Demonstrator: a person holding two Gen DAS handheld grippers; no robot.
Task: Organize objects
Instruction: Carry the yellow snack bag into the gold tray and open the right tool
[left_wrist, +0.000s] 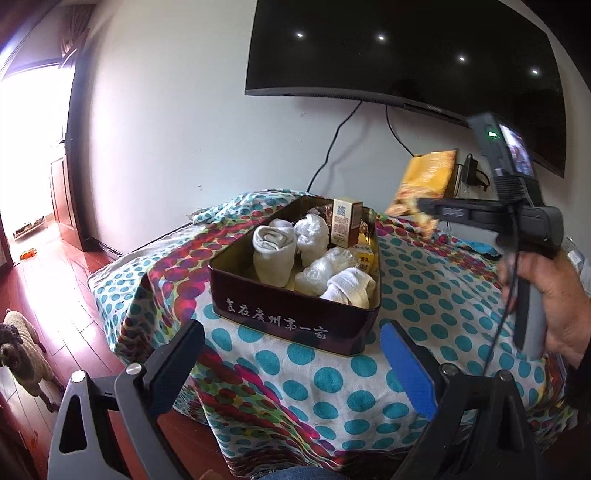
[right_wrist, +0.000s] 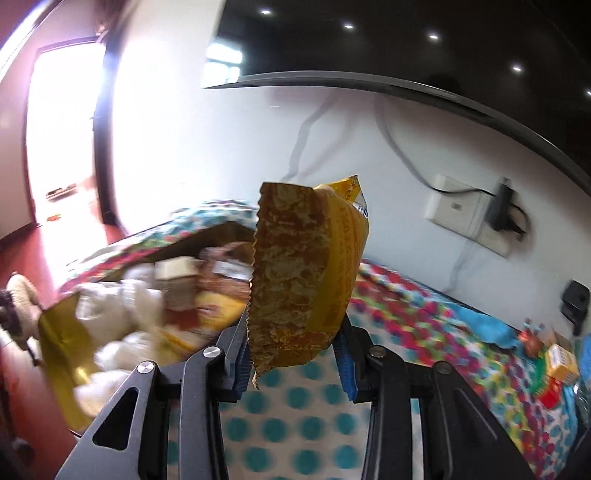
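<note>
Overhead, a dark TV (left_wrist: 402, 55) hangs on the wall as I work the rig from afar.
Landmark: tin (left_wrist: 295, 317), dark red with white characters, open on the dotted cloth (left_wrist: 436, 295).
Inside tin: white rolled socks (left_wrist: 271, 254), plastic-wrapped bundles (left_wrist: 325, 266), an upright small box (left_wrist: 343, 223) at the far side.
Right gripper (right_wrist: 293, 363): clenched on the packet (right_wrist: 306, 280); my blue pads squeeze its lower end from both sides.
Packet: yellow-orange, crimped edge, held upright in the air just right of the tin and above the cloth; from the left wrist it shows beyond the tin's far right corner (left_wrist: 424, 184).
Right hand (left_wrist: 554, 295): wrapped round the handle, right of the tin.
Left gripper (left_wrist: 291, 373): released, my jaws wide with nothing between them, hovering before the tin's near wall.
Left of tin: a dog (left_wrist: 22, 350) stands on the red wooden floor (left_wrist: 74, 295).
Far right of tin: small colourful boxes (right_wrist: 557, 365) on the cloth, blurred.
</note>
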